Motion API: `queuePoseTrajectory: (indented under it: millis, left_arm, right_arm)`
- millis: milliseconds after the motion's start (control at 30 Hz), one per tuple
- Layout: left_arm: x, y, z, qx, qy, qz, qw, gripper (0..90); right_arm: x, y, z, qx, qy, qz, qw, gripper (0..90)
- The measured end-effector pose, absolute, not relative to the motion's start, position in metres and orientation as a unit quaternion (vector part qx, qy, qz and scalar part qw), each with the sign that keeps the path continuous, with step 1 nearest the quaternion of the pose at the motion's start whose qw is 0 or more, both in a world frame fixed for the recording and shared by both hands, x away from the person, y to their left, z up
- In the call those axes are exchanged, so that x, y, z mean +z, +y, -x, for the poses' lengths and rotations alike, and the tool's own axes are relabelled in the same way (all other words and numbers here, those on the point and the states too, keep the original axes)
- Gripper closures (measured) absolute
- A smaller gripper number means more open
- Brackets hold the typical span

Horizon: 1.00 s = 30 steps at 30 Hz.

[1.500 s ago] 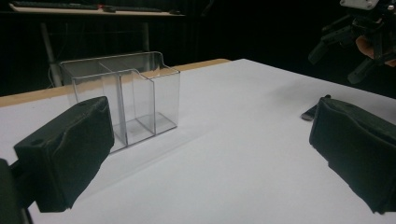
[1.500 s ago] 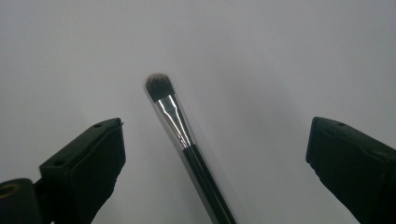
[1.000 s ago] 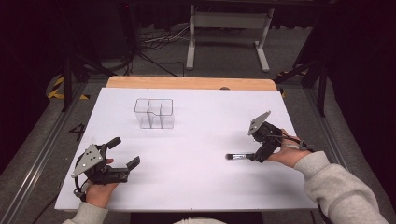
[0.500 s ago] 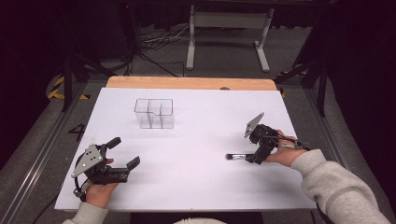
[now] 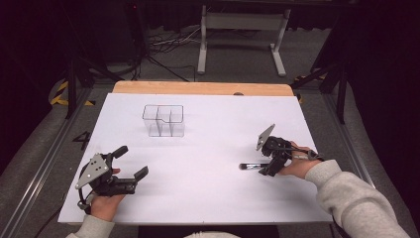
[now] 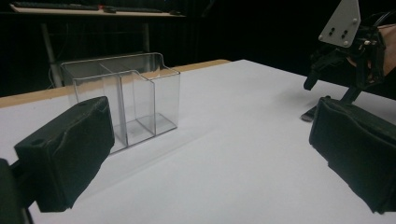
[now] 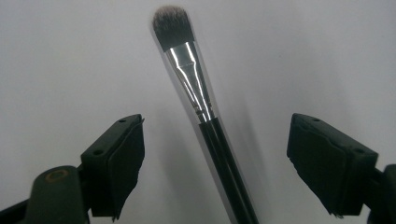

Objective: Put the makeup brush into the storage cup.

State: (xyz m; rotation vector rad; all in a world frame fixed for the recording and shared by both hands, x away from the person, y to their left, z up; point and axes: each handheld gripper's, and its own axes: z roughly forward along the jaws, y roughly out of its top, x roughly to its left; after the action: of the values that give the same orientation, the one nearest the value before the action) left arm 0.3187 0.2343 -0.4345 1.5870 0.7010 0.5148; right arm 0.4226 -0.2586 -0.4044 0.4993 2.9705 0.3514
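Brush handling first: makeup brush [image 7: 201,112] looks light, thin and stiff along the shaft, with a soft bristle tip, a shiny metal ferrule and a glossy black handle, so I'd expect it to be slippery and prone to roll or pivot under a loose pinch. Best hold, in my judgement, is across the black handle just behind the ferrule, pads square to the shaft, not on the bristles. It lies flat on the white tabletop [image 5: 208,168] at the right side, well apart from the clear organizer [image 5: 164,120] that stands further back on the left. Long axis runs roughly left-right across the tabletop in the high view, bristle end toward the centre, handle end under the right gripper [image 5: 270,166]. In the right gripper view the shaft runs up between the two pads, slightly tilted, bristles pointing away from the gripper. Right gripper is spread with the brush between its jaws; they have just been closing in, but both pads stand clear of the handle, so nothing is grasped yet. Left gripper [image 5: 132,163] sits near the front left of the tabletop, jaws wide apart and holding nothing, pointed toward the organizer.
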Motion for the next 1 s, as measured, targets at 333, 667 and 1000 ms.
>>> queuePoseTrajectory:
  millis: [333, 667, 1000]
  left_arm:
    - [-0.435, 0.234, -0.319, 0.224, 0.305, -0.69, 0.617, 0.7]
    - [-0.435, 0.233, -0.319, 0.225, 0.303, -0.693, 0.614, 0.9]
    - [-0.435, 0.233, -0.319, 0.224, 0.304, -0.694, 0.614, 0.9]
  right_arm:
    - [-0.412, -0.26, -0.425, 0.103, 0.979, -0.17, 0.049, 25.0]
    - [-0.414, -0.259, -0.426, 0.087, 0.982, -0.161, 0.053, 40.6]
    - [-0.416, -0.255, -0.425, 0.067, 0.986, -0.142, 0.053, 59.0]
